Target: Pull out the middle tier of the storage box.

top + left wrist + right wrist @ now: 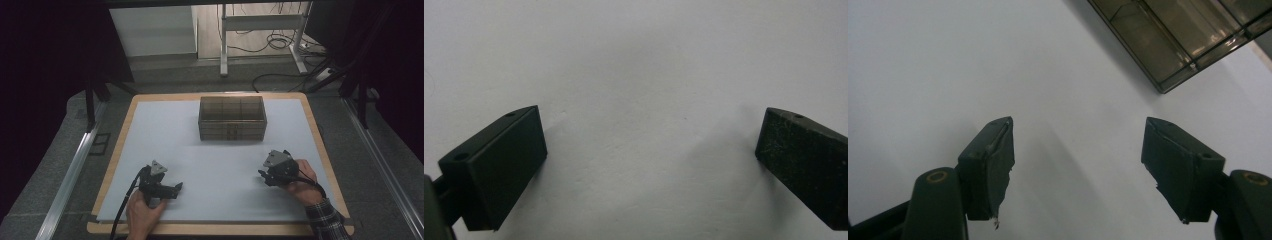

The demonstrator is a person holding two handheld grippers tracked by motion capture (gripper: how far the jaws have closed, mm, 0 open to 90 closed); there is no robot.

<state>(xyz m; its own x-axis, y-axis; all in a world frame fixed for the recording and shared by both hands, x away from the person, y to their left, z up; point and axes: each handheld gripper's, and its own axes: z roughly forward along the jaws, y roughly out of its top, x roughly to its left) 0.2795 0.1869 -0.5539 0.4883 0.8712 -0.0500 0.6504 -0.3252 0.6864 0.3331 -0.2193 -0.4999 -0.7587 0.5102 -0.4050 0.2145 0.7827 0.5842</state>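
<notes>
On the white sheet covering the wooden bench (125,145), near its front edge, the left hand-held gripper (176,188) rests with jaws spread wide and nothing between them. Well to its right, the right hand-held gripper (262,175) also stands parted and empty, jaws pointing towards the middle of the sheet. Farther back, near the far edge, sits the brown translucent compartmented box (232,118), apart from both grippers.
</notes>
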